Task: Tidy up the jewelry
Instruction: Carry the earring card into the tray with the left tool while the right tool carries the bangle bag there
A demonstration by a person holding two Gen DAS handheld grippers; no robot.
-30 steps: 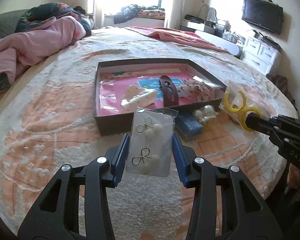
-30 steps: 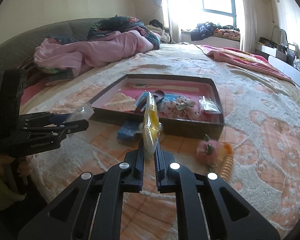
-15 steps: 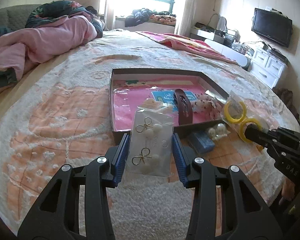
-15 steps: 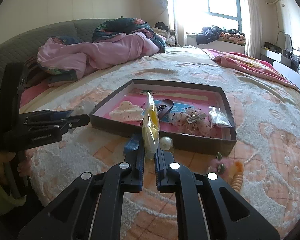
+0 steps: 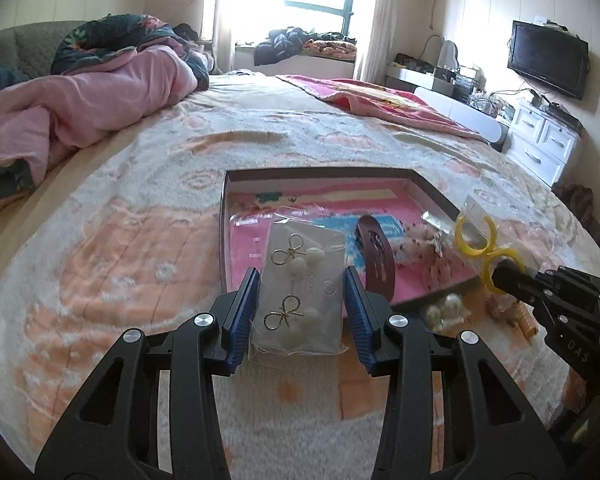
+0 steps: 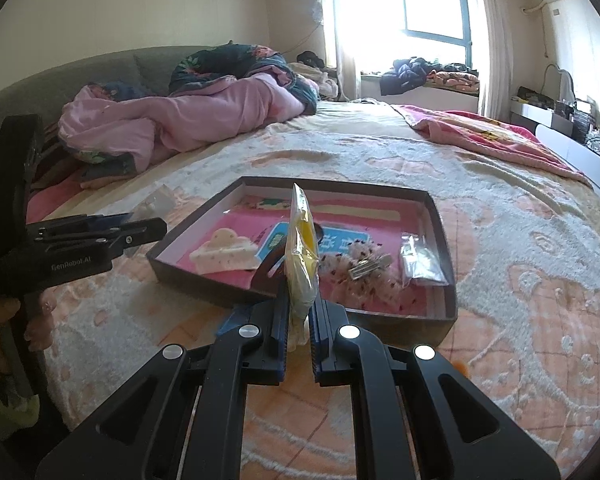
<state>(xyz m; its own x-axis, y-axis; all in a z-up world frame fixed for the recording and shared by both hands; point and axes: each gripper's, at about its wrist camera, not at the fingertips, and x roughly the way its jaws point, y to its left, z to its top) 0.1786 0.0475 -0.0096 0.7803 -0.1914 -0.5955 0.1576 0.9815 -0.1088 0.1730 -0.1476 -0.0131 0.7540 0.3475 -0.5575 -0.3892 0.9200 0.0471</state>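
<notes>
My left gripper (image 5: 300, 304) is shut on a clear packet of pearl bow earrings (image 5: 300, 296), held above the bed just before the near left corner of the dark tray (image 5: 223, 216). My right gripper (image 6: 300, 320) is shut on a clear bag of yellow hoop earrings (image 6: 302, 256), held upright at the tray's near edge (image 6: 204, 280); the bag also shows in the left wrist view (image 5: 476, 240). In the tray lie a white claw clip (image 6: 224, 254), a brown hair clip (image 5: 376, 256), a speckled bow clip (image 6: 360, 268) and a small clear packet (image 6: 420, 260).
The tray sits on a peach and white bedspread (image 5: 120, 260). Pearl pieces (image 5: 444, 310) and an orange coil tie (image 5: 520, 314) lie on the bed by the tray's near edge. A pink quilt (image 6: 180, 120) is heaped at the far left. A white dresser (image 5: 544, 140) stands right.
Both grippers have moved forward toward the tray with their packets still held. The earring packet now overlaps the tray's near left corner; the yellow hoop bag is over the near edge.
</notes>
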